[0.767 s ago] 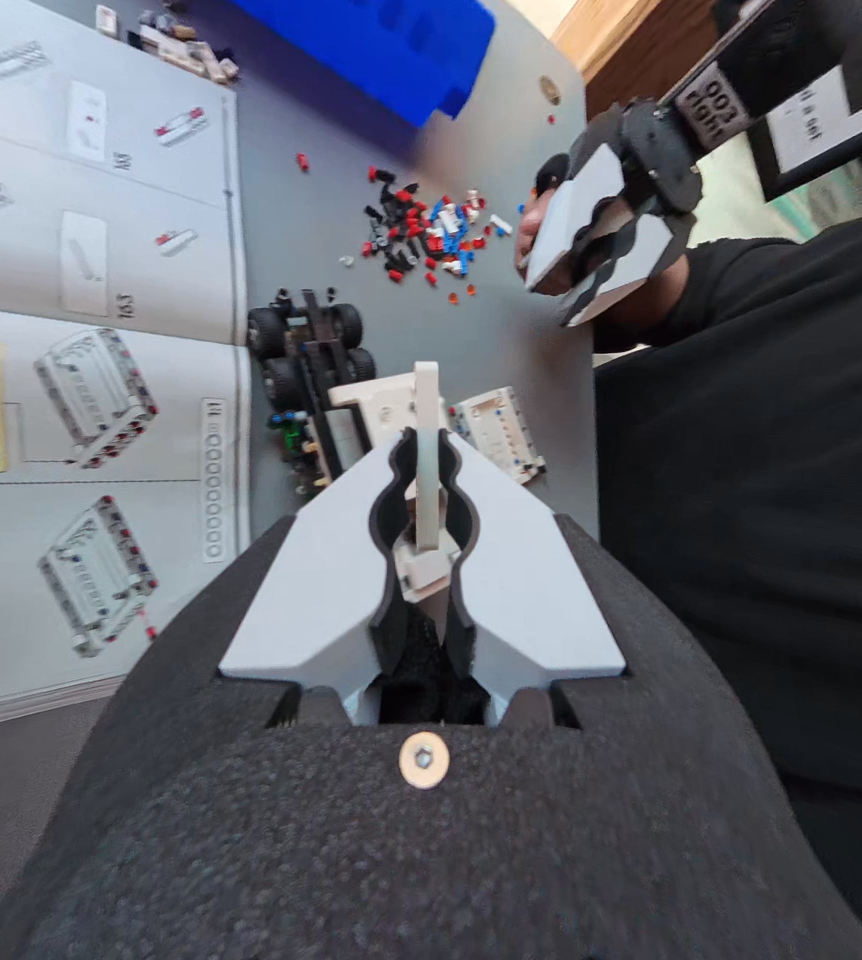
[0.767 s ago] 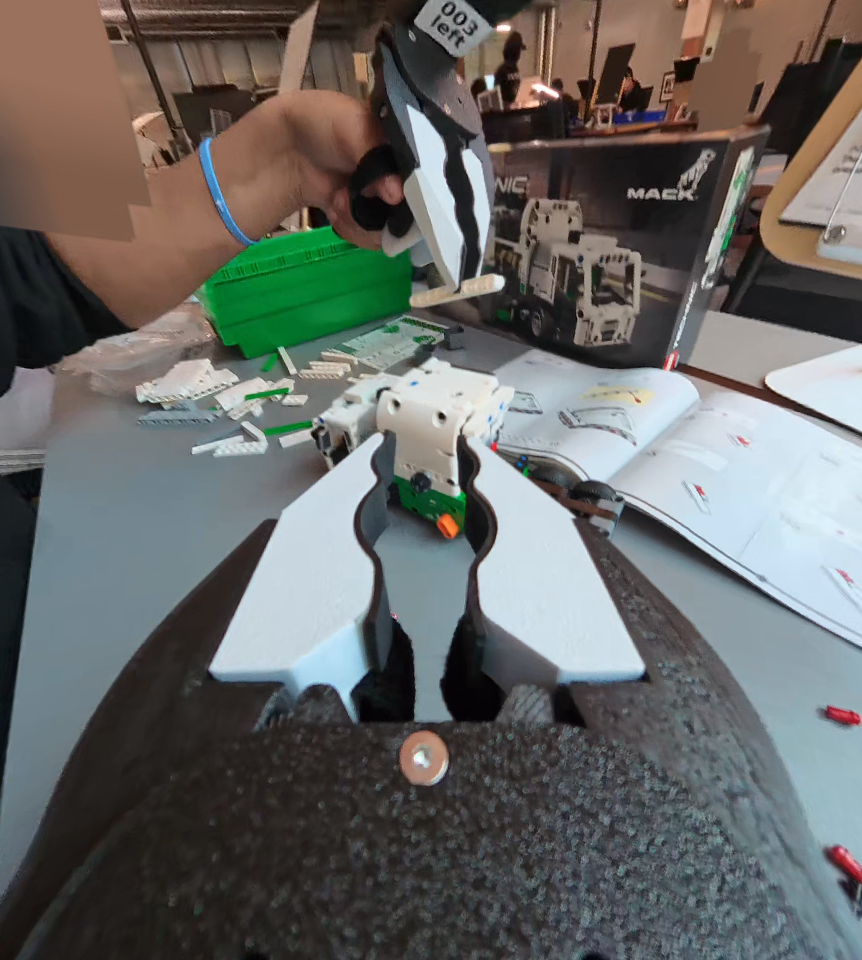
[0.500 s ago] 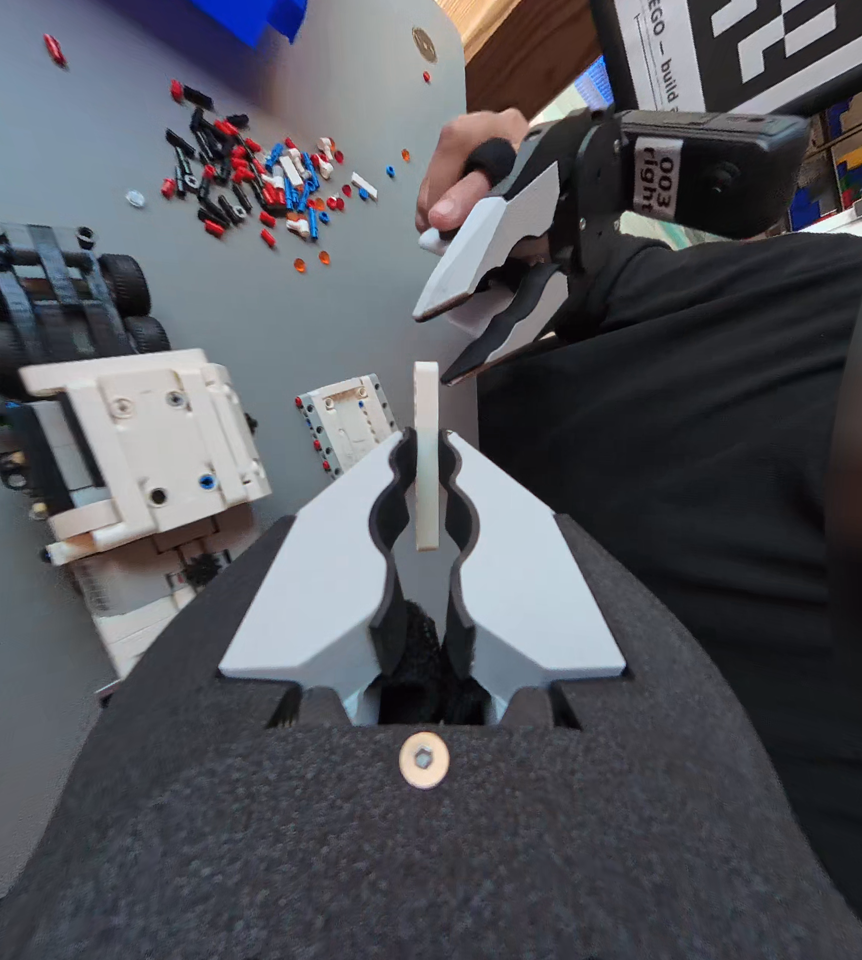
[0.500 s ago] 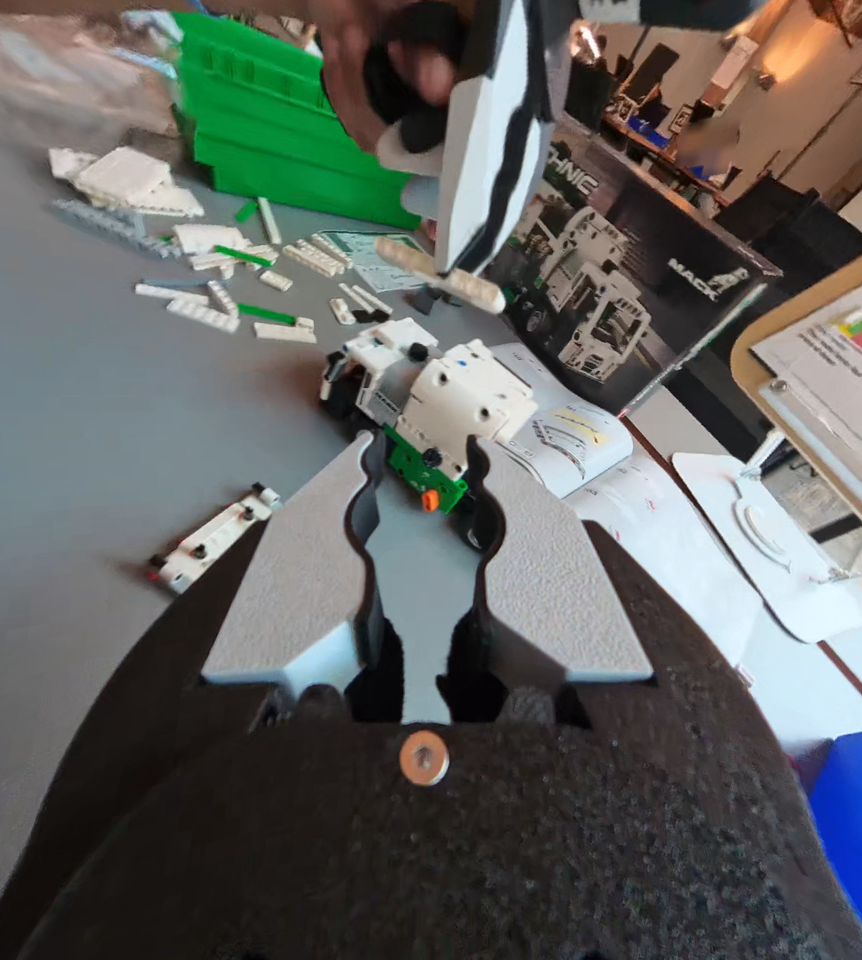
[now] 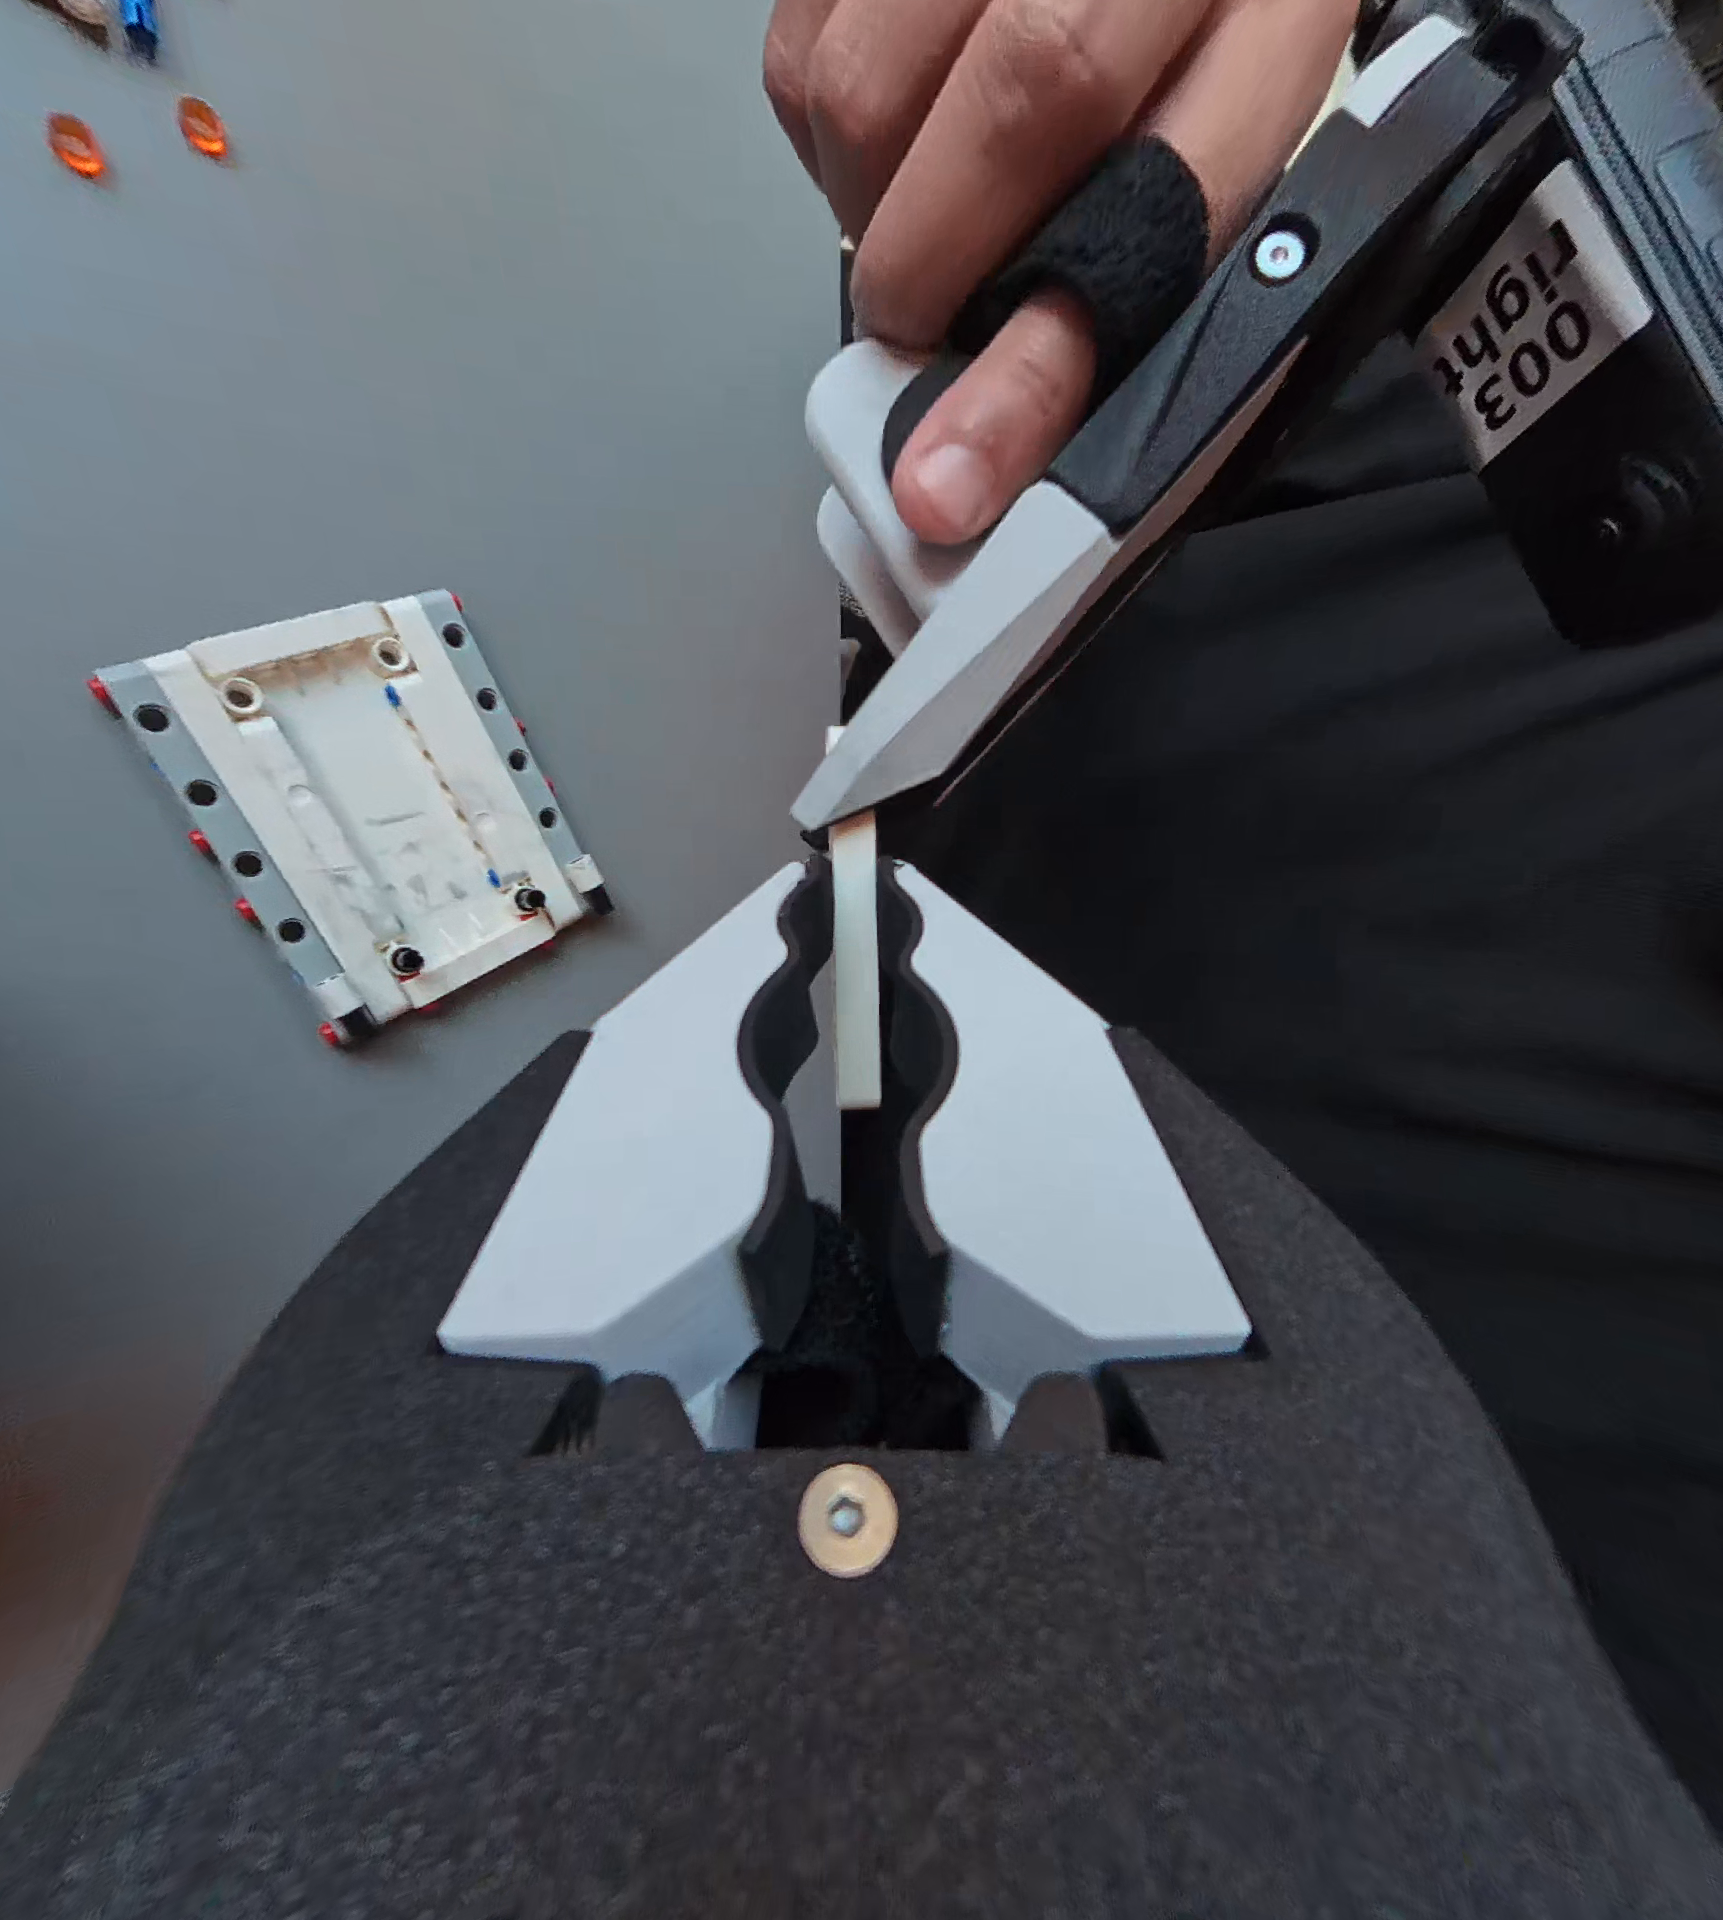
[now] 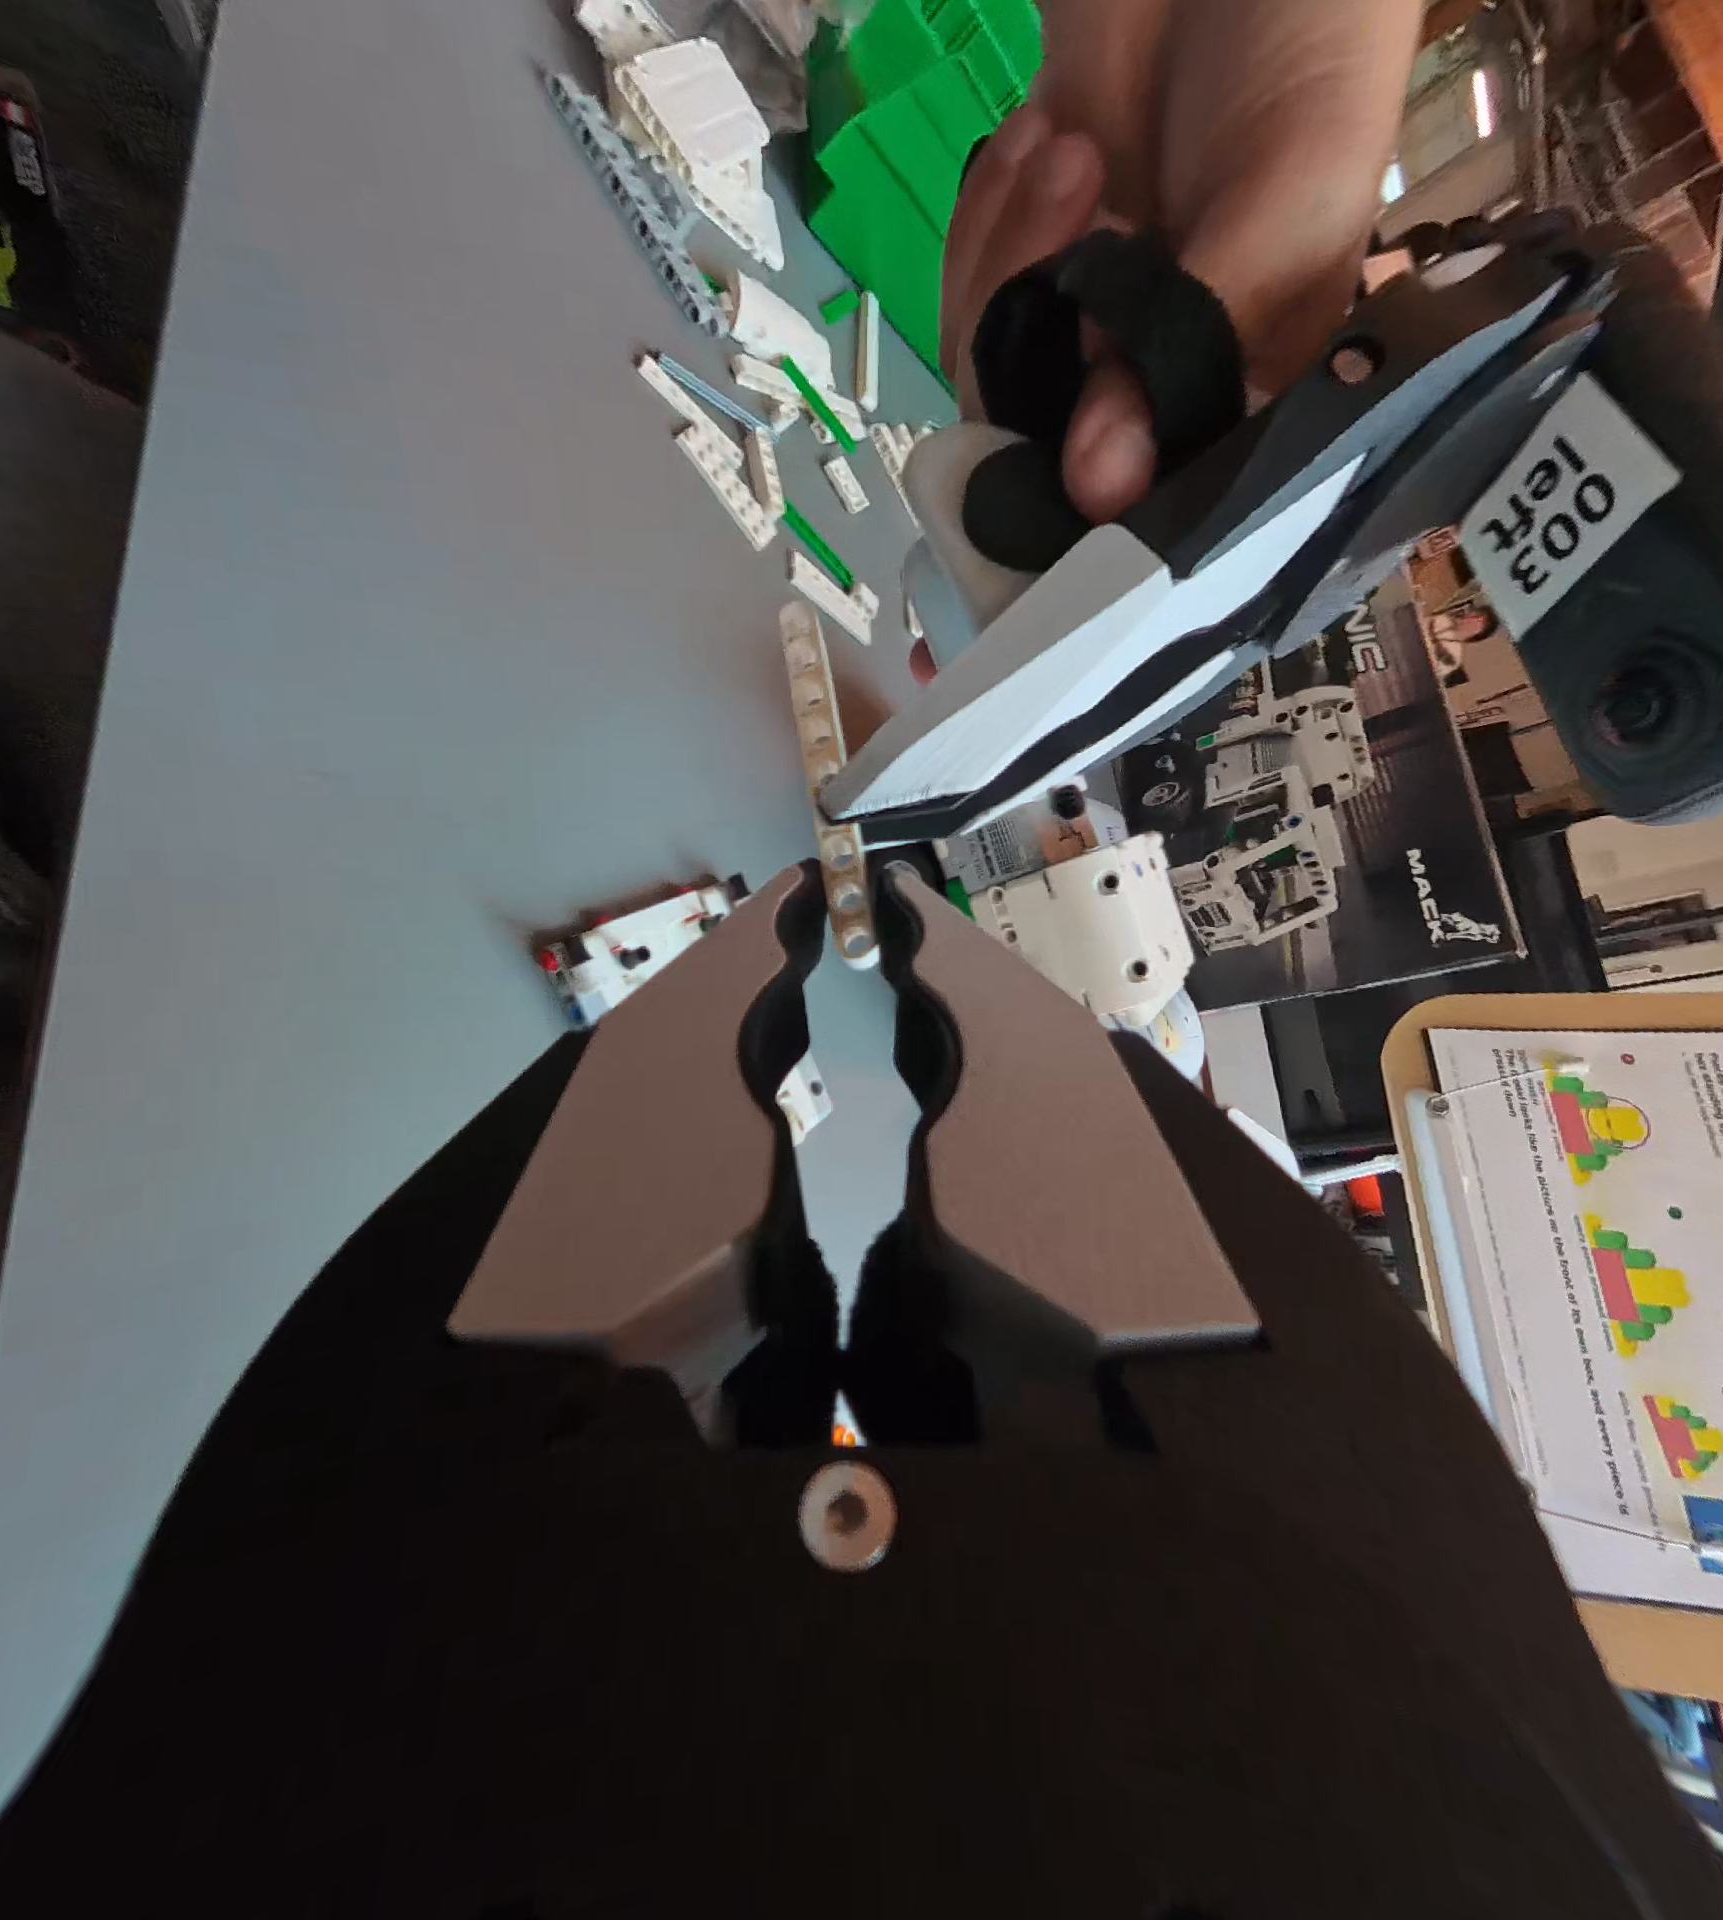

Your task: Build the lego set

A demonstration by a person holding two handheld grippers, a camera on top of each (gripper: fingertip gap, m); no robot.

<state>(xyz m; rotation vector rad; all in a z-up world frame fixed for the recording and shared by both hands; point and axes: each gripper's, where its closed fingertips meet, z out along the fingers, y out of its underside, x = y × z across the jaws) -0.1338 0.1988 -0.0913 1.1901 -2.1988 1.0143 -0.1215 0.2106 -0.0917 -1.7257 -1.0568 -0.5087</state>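
Left wrist view — left hand-held gripper (image 5: 857, 883) pinches white beam (image 5: 855, 997); right hand-held gripper (image 6: 849, 883) clasps its end.

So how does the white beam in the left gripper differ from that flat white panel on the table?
The white beam is one narrow strip; the flat panel is a wide assembly with grey side rails and red pins. The beam is off the table, clamped in the left gripper, right gripper at its end; the panel lies flat, untouched. Both are mostly white, with round holes.
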